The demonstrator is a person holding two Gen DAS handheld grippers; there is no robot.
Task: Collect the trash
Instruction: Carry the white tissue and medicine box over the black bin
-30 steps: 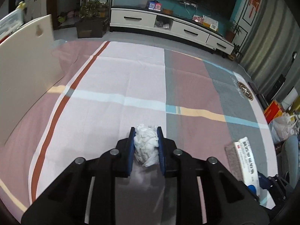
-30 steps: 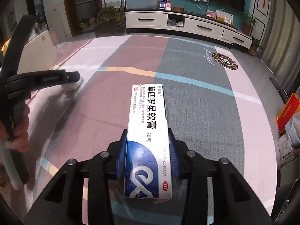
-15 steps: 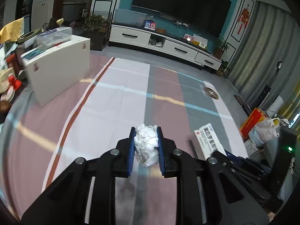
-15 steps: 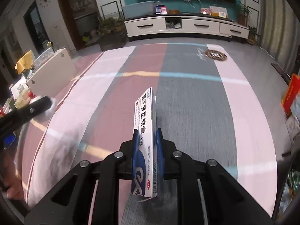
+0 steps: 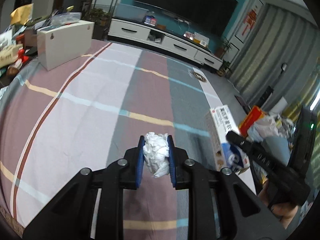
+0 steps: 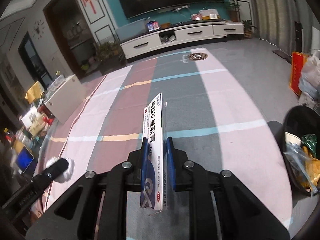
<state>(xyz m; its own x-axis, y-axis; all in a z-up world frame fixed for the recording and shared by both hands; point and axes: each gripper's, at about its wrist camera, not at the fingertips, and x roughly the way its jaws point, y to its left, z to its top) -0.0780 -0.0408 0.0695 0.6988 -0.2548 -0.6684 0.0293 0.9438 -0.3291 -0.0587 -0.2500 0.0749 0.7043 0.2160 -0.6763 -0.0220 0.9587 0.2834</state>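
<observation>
- White crumpled tissue (image 5: 156, 153) sits clamped in my left gripper (image 5: 156, 156), lower centre.
- Right gripper (image 6: 157, 166) pinches the ointment box (image 6: 154, 146) edgewise.
- I'd carry both level over the black bin (image 6: 300, 120), right edge, before releasing.

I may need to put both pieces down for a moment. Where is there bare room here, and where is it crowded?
The striped sheet lies bare from the white cabinet across to the black bin, and back towards the TV stand. Crowded: the floor clutter left of the cabinet, the already filled bin, and the bags behind it.
</observation>
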